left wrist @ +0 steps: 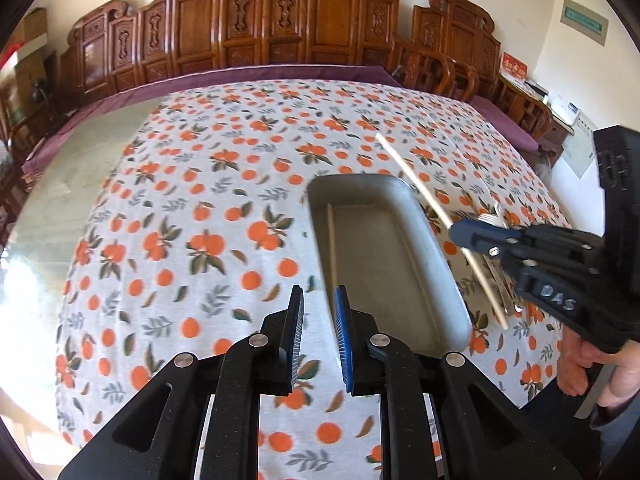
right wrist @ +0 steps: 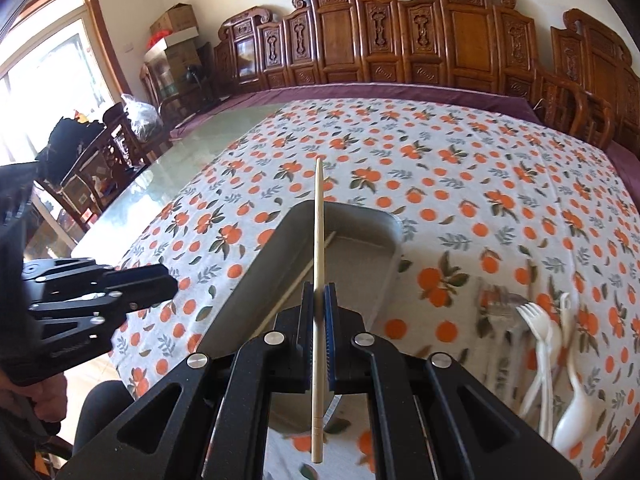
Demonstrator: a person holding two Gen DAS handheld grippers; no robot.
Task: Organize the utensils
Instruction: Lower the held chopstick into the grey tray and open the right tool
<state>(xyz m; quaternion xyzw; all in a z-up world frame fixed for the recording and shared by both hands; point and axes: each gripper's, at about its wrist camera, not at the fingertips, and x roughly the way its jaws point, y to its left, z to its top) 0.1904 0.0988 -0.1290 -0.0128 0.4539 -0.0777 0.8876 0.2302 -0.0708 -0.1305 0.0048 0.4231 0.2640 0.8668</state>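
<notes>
chopstick (right wrist: pixel 317 280) between right gripper (right wrist: pixel 319 312) fingers

Bright daylight from the window (right wrist: pixel 48 68) glares off the glass tabletop (right wrist: pixel 168 168); fisheye edges curve, cutlery (right wrist: pixel 536 344) motion-blurred.

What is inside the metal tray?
One wooden chopstick lies inside the metal tray, along its left wall. The right gripper holds a second chopstick above it. The tray's near end is hidden behind the gripper in the right wrist view.

Table (right wrist: pixel 168 168) under orange-print cloth (right wrist: pixel 460 184), metal tray (right wrist: pixel 248 280), white plastic forks (right wrist: pixel 536 344), spoon (right wrist: pixel 572 412)
</notes>
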